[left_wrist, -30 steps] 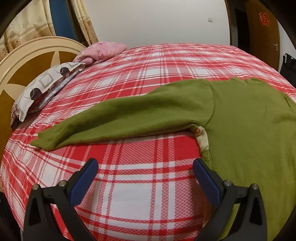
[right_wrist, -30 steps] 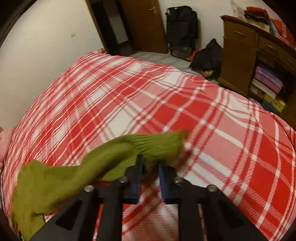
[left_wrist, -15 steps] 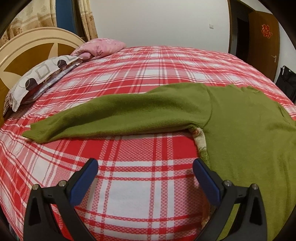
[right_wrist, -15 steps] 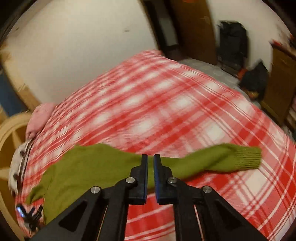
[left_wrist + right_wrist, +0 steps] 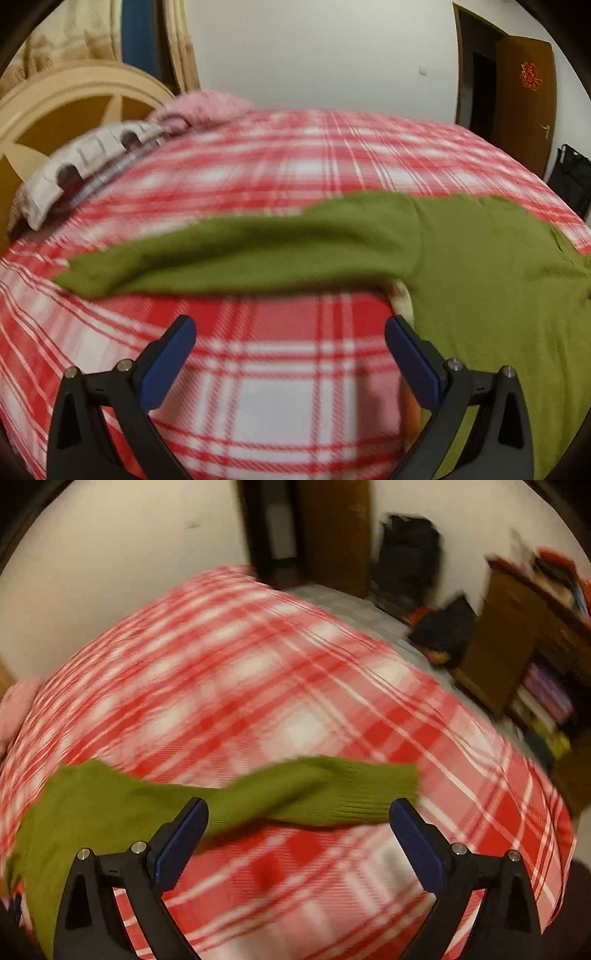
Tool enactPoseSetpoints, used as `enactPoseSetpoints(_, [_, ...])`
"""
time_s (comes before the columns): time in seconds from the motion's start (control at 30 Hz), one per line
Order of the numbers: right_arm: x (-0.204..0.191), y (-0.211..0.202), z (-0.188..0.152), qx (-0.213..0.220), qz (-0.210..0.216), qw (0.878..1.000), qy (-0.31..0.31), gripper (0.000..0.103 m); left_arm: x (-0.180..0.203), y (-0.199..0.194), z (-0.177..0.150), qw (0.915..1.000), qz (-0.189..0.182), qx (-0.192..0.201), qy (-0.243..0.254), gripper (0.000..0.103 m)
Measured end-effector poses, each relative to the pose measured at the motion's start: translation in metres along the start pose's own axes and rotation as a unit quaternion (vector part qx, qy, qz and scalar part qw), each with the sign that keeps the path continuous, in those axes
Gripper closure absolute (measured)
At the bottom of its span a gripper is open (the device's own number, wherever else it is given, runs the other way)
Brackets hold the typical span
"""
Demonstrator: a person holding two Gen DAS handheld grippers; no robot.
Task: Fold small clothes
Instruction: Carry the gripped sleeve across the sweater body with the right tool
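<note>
The olive-green knit sweater (image 5: 498,280) lies spread flat on the bed (image 5: 303,406), over the red-and-white plaid bedspread. Its body fills the right side of the left wrist view, and one long sleeve (image 5: 236,254) stretches out to the left across the plaid, ending in a blunt cuff. A sliver of pale lining or label peeks out just under the armpit; the blur keeps it unclear.

The left claw (image 5: 290,343) hangs above the bare plaid just short of that sleeve, its blue-padded jaws spread wide with nothing between them.

Over to the right wrist view: the other sleeve (image 5: 325,794) lies out across the bedspread, ribbed cuff (image 5: 388,794) pointing right, the fabric slightly twisted along its length. The right claw (image 5: 297,825) is opening, jaws already far apart, and the sleeve sits just beyond the blue pads, not pinched by either. This picture is smeared with motion.

At the head of the bed, a patterned pillow (image 5: 85,162) and a pink bundle of cloth (image 5: 207,110) rest against the curved headboard (image 5: 74,107). A wooden dresser (image 5: 517,638) stands beyond the bed's far corner.
</note>
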State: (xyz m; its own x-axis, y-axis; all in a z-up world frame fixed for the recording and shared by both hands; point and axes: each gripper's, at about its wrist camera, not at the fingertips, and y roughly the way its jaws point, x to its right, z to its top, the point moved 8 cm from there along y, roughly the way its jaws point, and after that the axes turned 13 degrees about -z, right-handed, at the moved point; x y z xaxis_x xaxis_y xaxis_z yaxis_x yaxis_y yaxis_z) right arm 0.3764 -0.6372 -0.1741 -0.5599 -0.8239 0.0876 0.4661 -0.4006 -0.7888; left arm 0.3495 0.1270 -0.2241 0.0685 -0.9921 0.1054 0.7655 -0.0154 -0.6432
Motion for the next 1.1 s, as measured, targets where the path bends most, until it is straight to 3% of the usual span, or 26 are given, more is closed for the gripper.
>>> enactPoseSetpoints(0.17, [0.041,0.041,-0.008,-0.019,-0.041,0.998,0.032,0.023,-0.004,0.002,0.019,0.9997,-0.001,0.01,-0.023,0.0])
enactPoseSetpoints(0.23, [0.046,0.052,-0.01,-0.028,-0.025,0.998,0.049,0.036,0.0,0.003,0.018,0.9998,-0.004,0.006,-0.021,0.0])
enactPoseSetpoints(0.27, [0.046,0.057,-0.01,-0.031,-0.017,0.998,0.054,0.053,0.004,0.004,0.017,0.9999,-0.005,0.003,-0.015,0.0])
enactPoseSetpoints(0.3, [0.045,0.059,-0.01,-0.028,-0.009,0.998,0.052,0.078,0.009,0.005,0.017,1.0,-0.005,0.0,-0.008,0.0])
enactPoseSetpoints(0.33, [0.042,0.059,-0.01,-0.027,-0.001,0.998,0.051,0.084,0.014,0.006,0.015,1.0,-0.007,-0.004,-0.001,0.0])
enactPoseSetpoints(0.5, [0.014,0.029,-0.009,-0.008,0.049,0.998,0.032,0.09,0.03,0.003,0.006,0.9994,-0.031,-0.013,0.004,0.0])
enactPoseSetpoints(0.57, [-0.023,-0.013,-0.005,0.013,0.088,0.996,0.003,0.091,0.033,0.002,0.004,0.9992,-0.038,-0.013,0.004,0.0])
enactPoseSetpoints(0.63, [-0.034,-0.025,-0.004,0.02,0.095,0.995,-0.006,0.091,0.037,0.0,0.002,0.9987,-0.049,-0.015,0.004,0.0])
enactPoseSetpoints(0.73, [-0.083,-0.077,0.0,0.053,0.131,0.989,-0.049,0.091,0.041,-0.004,0.001,0.998,-0.062,-0.013,0.002,0.0])
enactPoseSetpoints(0.93, [-0.211,-0.166,-0.002,0.119,0.188,0.962,-0.158,0.091,0.042,-0.02,0.008,0.9964,-0.084,0.005,0.002,0.0])
enactPoseSetpoints(1.1, [-0.308,-0.194,-0.031,0.127,0.228,0.937,-0.231,0.091,0.038,-0.026,0.014,0.9951,-0.098,0.012,0.001,0.0])
